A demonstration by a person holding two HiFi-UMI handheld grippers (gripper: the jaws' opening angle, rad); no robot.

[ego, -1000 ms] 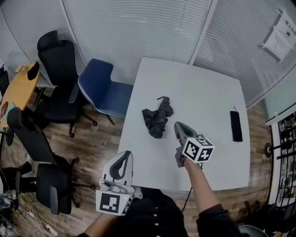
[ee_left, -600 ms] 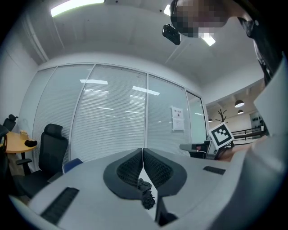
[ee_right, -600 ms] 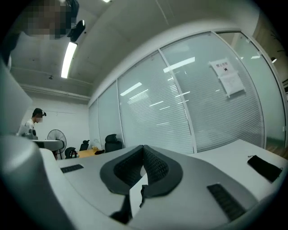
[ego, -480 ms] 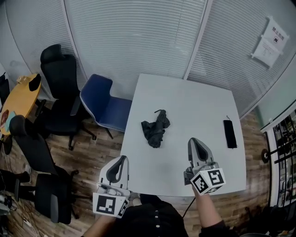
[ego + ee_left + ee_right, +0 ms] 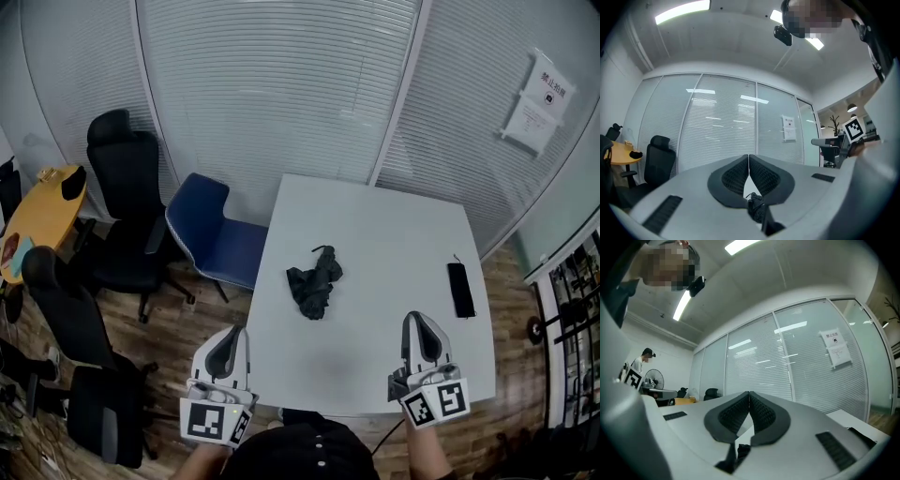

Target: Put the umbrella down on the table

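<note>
A folded black umbrella (image 5: 314, 285) lies crumpled on the white table (image 5: 375, 234), left of its middle, with nothing touching it. My left gripper (image 5: 228, 343) hangs off the table's near left corner, shut and empty. Over the table's near right edge my right gripper (image 5: 421, 337) is held level, also shut with nothing between its pads. In the left gripper view the umbrella (image 5: 755, 209) shows small beneath the closed left gripper (image 5: 748, 165). The right gripper view shows the umbrella (image 5: 743, 450) below the closed right gripper (image 5: 749, 401).
A flat black sleeve (image 5: 458, 290) lies near the table's right edge. A blue chair (image 5: 214, 233) stands at the table's left side, black office chairs (image 5: 117, 197) beyond it, and a round wooden table (image 5: 37, 216) at far left. Glass walls with blinds close the back.
My right gripper has drawn back from beside the umbrella toward the near right edge and risen. The left gripper rose slightly. The umbrella stays put on the table.
</note>
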